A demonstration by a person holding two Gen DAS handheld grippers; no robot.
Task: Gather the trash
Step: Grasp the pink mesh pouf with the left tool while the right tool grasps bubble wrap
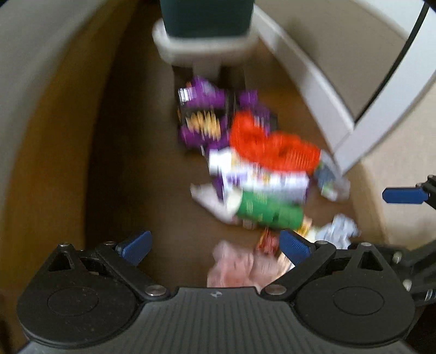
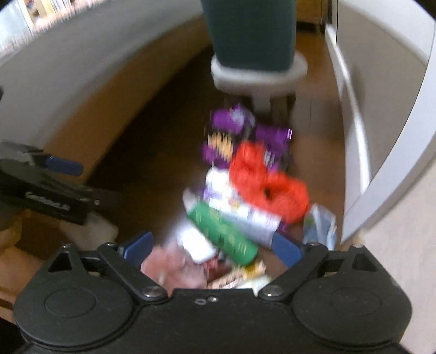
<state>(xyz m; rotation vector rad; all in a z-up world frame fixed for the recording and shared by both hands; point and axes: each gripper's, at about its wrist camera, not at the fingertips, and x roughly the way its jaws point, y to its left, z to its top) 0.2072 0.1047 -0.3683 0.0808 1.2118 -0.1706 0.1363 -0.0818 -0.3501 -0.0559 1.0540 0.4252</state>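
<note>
Brown floor (image 1: 152, 163) — blurred trash heap (image 1: 253, 168)

Legible text: none. Both views motion-blurred. Raised lettering runs along the side of the left gripper (image 2: 46, 203) body in the right wrist view; characters do not resolve. Green can (image 1: 268, 211) carries pale print, smeared. Purple packets (image 1: 200, 114) show yellow and white marks, unreadable. White-and-purple carton (image 2: 242, 211) shows printing, no letters resolvable

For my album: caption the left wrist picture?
Open left gripper above blurry floor trash, bin ahead.
</note>
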